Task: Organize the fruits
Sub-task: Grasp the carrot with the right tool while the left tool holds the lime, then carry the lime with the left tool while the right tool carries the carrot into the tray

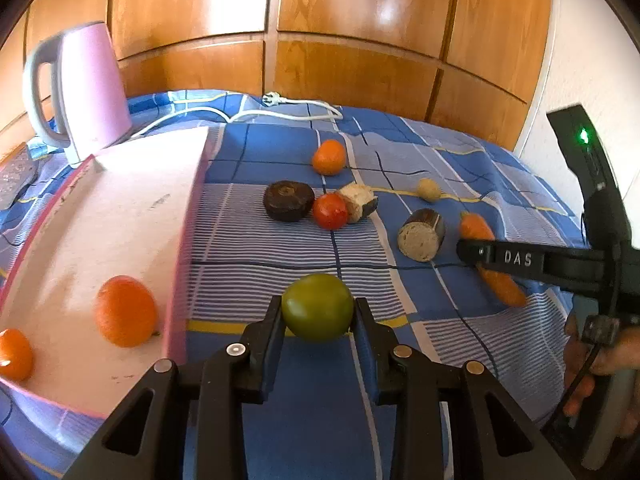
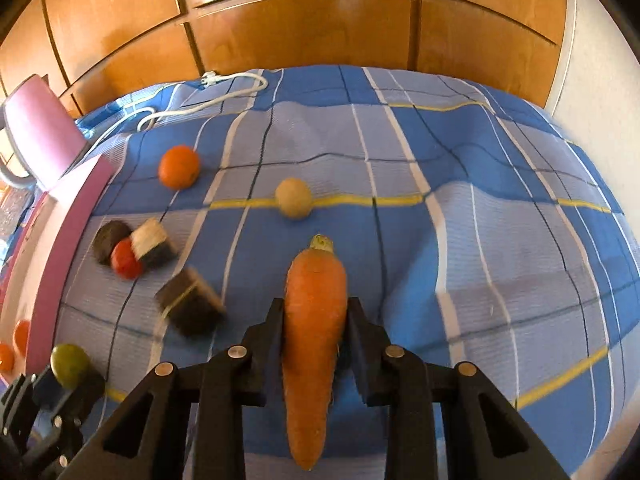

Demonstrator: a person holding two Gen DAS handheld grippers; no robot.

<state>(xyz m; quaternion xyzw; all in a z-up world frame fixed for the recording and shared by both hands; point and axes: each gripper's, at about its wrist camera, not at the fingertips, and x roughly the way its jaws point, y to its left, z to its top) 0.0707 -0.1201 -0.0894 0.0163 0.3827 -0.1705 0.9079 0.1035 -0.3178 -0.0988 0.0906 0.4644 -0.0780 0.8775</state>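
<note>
My left gripper (image 1: 317,309) is shut on a green fruit (image 1: 318,306), held just right of a pink-rimmed white tray (image 1: 132,208) that holds two oranges (image 1: 126,310). My right gripper (image 2: 315,312) is shut on a carrot (image 2: 314,344), which also shows in the left wrist view (image 1: 476,230). On the blue checked cloth lie an orange (image 1: 329,156), a red tomato (image 1: 330,211), a dark round piece (image 1: 289,200), two cut dark-skinned pieces (image 1: 421,234) and a small pale round thing (image 1: 429,189). The left gripper and green fruit appear at the lower left of the right wrist view (image 2: 70,364).
A pink kettle (image 1: 90,88) stands behind the tray at the far left, with a white cord and plug (image 1: 276,100) trailing along the back. Wooden cupboard doors (image 1: 340,40) rise behind the cloth. A white wall (image 1: 592,60) is on the right.
</note>
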